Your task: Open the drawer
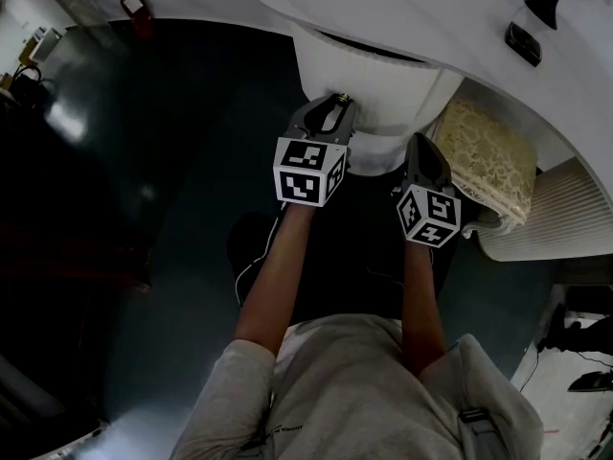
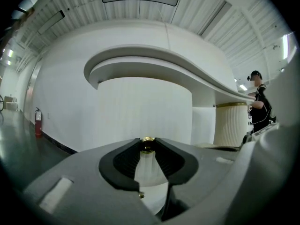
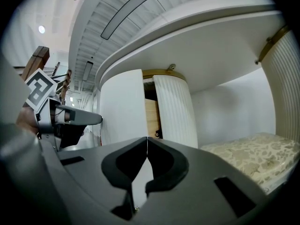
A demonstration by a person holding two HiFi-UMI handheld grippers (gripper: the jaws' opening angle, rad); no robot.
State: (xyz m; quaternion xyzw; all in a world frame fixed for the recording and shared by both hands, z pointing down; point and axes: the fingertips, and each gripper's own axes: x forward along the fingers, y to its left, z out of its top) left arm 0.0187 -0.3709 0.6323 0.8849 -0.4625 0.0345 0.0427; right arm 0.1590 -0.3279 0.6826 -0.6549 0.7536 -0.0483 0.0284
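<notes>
Left gripper [image 1: 332, 105] clamps the small brass knob [image 2: 147, 143] on the drawer's [image 2: 140, 109] curved white front, jaws only partly apart around it; right gripper [image 3: 146, 140] hangs beside, jaws together, empty; drawer sits under the white desk [image 1: 402, 12], with wood [image 3: 151, 118] showing in a gap at its edge, so we judge it partly out; we advise a straight, level pull with a firm grip, since the round knob could slip.
</notes>
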